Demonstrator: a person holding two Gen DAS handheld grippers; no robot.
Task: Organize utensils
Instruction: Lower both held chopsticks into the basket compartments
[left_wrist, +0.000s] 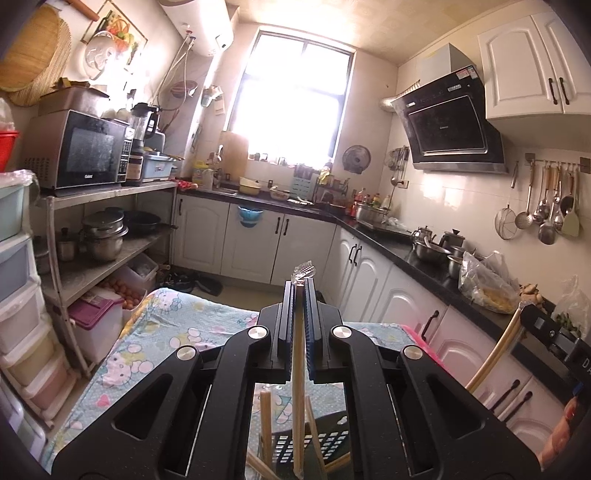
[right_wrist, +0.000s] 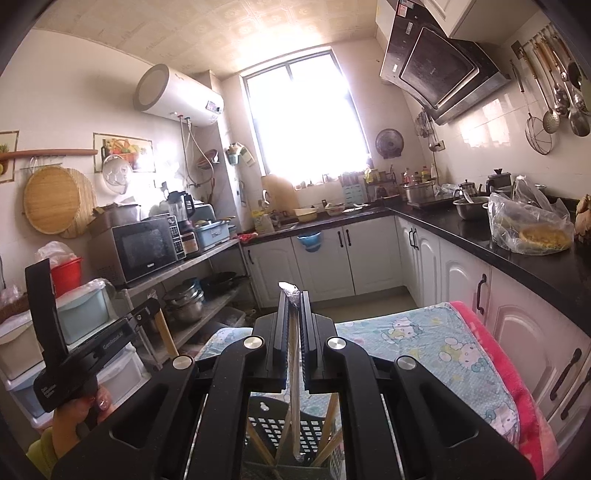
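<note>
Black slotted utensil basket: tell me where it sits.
In both wrist views the black slotted utensil basket sits at the bottom centre, on the cartoon-print cloth, with wooden chopsticks standing in it.

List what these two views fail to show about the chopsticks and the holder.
- Holder: both views show only a slice; the gripper bodies cover the rest.
- Left chopstick: its upper end is hidden between the fingers.
- Right chopstick: its lower tip is blurred by the wrapper.

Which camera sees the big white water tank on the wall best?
The right wrist view. There the water heater shows whole, its round end and little display clear. The left wrist view catches only its lower part, cut off at the top edge and washed out by window glare.
</note>
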